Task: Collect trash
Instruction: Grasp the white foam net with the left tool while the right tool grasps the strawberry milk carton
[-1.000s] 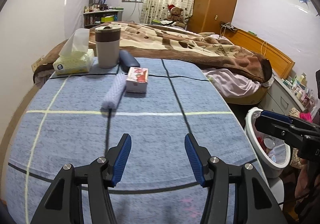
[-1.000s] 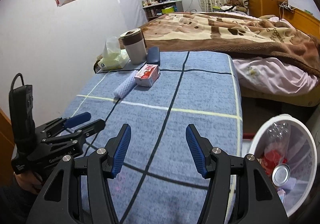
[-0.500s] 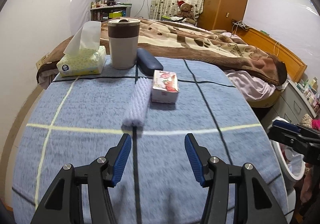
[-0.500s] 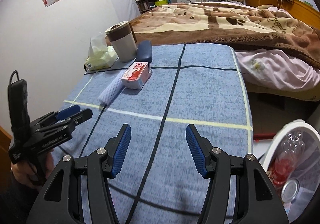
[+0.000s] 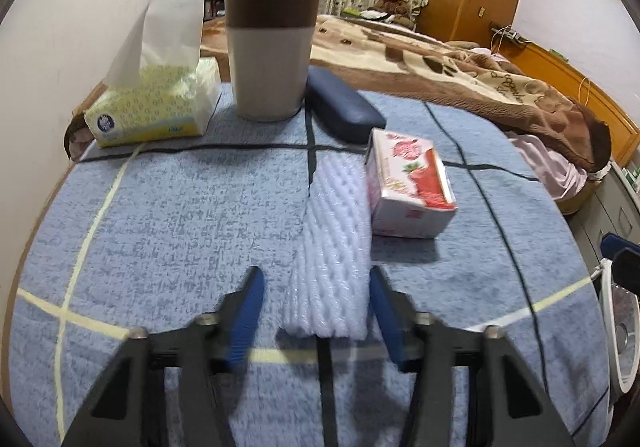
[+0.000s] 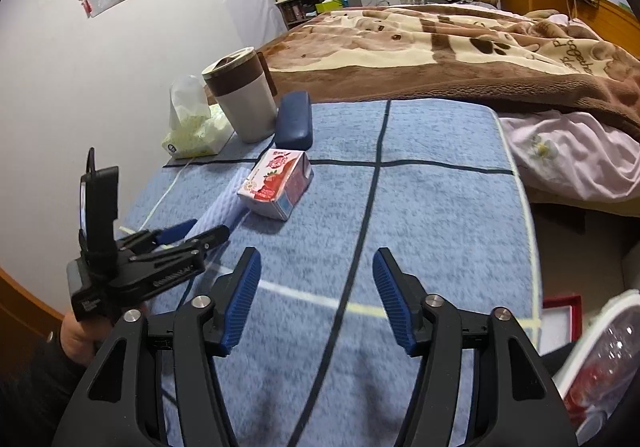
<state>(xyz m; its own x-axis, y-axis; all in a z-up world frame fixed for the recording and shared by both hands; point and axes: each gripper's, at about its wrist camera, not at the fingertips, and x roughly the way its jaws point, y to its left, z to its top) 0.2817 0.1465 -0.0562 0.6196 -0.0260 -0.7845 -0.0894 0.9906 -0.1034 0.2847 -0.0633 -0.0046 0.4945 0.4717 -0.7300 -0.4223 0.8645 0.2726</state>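
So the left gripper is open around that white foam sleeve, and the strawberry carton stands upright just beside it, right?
Not quite. The strawberry carton lies on its side, not upright; the left wrist view shows it flat on the blue cloth. The rest holds: the left gripper is open, its fingers either side of the near end of the white foam sleeve, carton just beside it.

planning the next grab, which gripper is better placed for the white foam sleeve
Left. The left gripper is open with the foam sleeve already between its fingers. The right gripper is open over bare cloth, away from it.
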